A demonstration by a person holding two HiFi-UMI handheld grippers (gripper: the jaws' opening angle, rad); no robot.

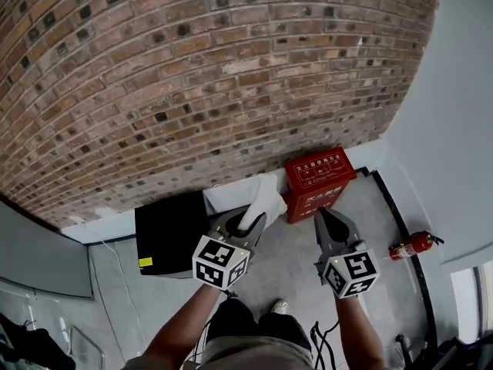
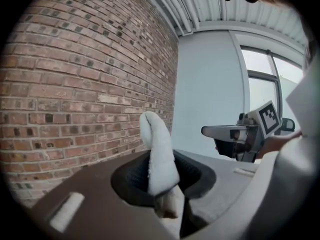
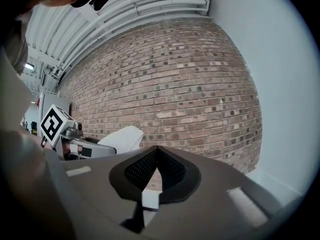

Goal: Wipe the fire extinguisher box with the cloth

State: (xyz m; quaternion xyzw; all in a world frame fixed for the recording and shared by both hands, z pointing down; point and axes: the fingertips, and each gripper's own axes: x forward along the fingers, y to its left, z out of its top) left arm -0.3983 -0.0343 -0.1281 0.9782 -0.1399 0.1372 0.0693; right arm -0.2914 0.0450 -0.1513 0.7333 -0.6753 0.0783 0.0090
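The red fire extinguisher box (image 1: 317, 182) stands on the floor against the brick wall, near the corner. My left gripper (image 1: 251, 223) is shut on a white cloth (image 1: 263, 200), which sticks up out of the jaws and hangs just left of the box. In the left gripper view the cloth (image 2: 159, 156) rises folded between the closed jaws. My right gripper (image 1: 323, 220) is shut with nothing in it, its tips in front of the box's lower edge. In the right gripper view its tips (image 3: 156, 151) meet against the brick wall, with the cloth (image 3: 122, 139) and left gripper at left.
A black box (image 1: 171, 233) sits on the floor at the left by the white skirting. A red fire extinguisher (image 1: 410, 247) lies on the floor at the right beside the grey wall (image 1: 454, 129). Black cables (image 1: 320, 338) trail near my feet.
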